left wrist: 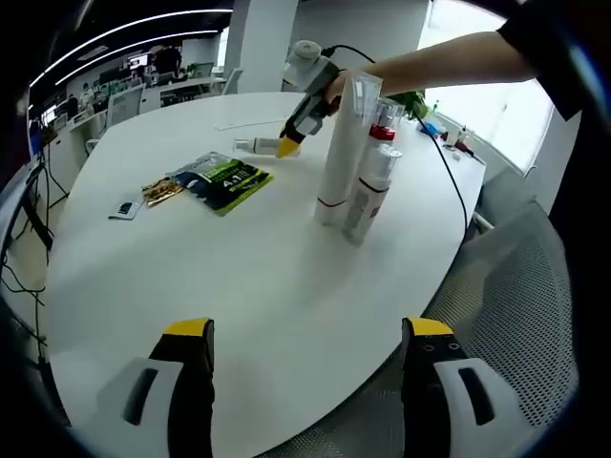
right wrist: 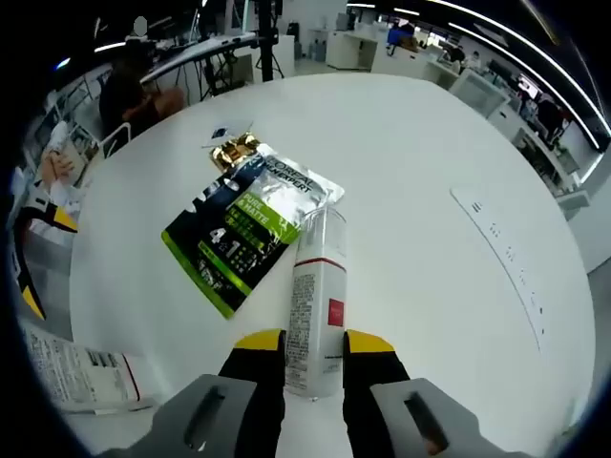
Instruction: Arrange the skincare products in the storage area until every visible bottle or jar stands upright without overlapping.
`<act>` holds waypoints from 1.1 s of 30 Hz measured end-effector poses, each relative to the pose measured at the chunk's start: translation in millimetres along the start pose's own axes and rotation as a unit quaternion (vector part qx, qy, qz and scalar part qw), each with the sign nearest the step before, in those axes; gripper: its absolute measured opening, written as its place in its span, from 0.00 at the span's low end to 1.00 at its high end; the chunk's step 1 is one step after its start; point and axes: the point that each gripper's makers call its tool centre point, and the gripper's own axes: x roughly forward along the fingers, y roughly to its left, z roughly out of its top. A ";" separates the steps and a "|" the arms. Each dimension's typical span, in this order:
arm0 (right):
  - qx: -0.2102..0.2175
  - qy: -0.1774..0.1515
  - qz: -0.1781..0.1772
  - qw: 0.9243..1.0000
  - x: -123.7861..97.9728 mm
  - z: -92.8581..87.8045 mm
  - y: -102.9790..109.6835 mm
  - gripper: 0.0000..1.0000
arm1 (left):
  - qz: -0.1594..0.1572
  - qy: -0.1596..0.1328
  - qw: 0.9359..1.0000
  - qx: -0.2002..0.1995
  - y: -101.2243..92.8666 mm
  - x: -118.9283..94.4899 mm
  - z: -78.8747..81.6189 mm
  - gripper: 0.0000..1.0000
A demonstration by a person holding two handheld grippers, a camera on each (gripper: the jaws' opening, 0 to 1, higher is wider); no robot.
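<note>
A white bottle (right wrist: 316, 286) with a red label lies on its side on the white table (right wrist: 430, 172). My right gripper (right wrist: 315, 343) is shut on its near end, one yellow-tipped jaw on each side. In the left gripper view that same bottle (left wrist: 250, 145) lies at the far side with the right gripper (left wrist: 288, 148) on it, held by a person's arm (left wrist: 430, 62). A tall white tube (left wrist: 339, 157) and a red-capped bottle (left wrist: 374, 176) stand upright side by side. My left gripper (left wrist: 307, 329) hovers open over the near table edge, holding nothing.
A green sachet (right wrist: 250, 232) and a gold sachet (right wrist: 236, 150) lie flat beside the bottle, with a small card (left wrist: 124, 207) further left. A paper strip (right wrist: 501, 248) lies to the right. A grey mesh chair (left wrist: 516, 277) stands at the table's edge.
</note>
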 end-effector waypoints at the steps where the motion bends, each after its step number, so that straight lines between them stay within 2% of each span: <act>1: 0.007 -0.012 0.000 1.000 -6.1 1.8 1.3 0.13 | 0.000 -0.002 1.000 -0.002 0.7 -0.4 0.7 0.73; 3: 0.017 -0.029 -0.001 0.999 -17.0 5.3 2.9 0.13 | 0.000 -0.007 1.000 -0.008 1.7 -1.4 2.0 0.73; 10: -0.018 -0.057 -0.010 0.998 -49.1 13.4 4.2 0.13 | -0.002 -0.010 1.000 -0.014 0.0 -1.7 3.4 0.73; 13: -0.013 -0.075 -0.010 0.997 -64.1 16.8 9.5 0.13 | -0.001 -0.008 1.000 -0.013 -1.0 -1.1 3.0 0.73; 18: -0.026 -0.080 -0.013 0.996 -78.6 12.1 14.7 0.13 | 0.000 -0.005 1.000 -0.011 -1.1 -0.1 1.5 0.73; 22: -0.023 -0.094 -0.019 0.995 -93.7 9.2 10.2 0.13 | 0.000 -0.006 1.000 -0.012 -1.3 -0.3 2.0 0.74; 26: -0.028 -0.117 -0.034 0.992 -115.9 11.0 8.8 0.13 | 0.002 -0.006 1.000 -0.015 -1.6 -0.9 2.4 0.74; 33: -0.032 -0.171 -0.052 0.983 -166.9 13.7 21.7 0.14 | 0.004 -0.010 1.000 -0.014 -3.8 -4.1 6.2 0.74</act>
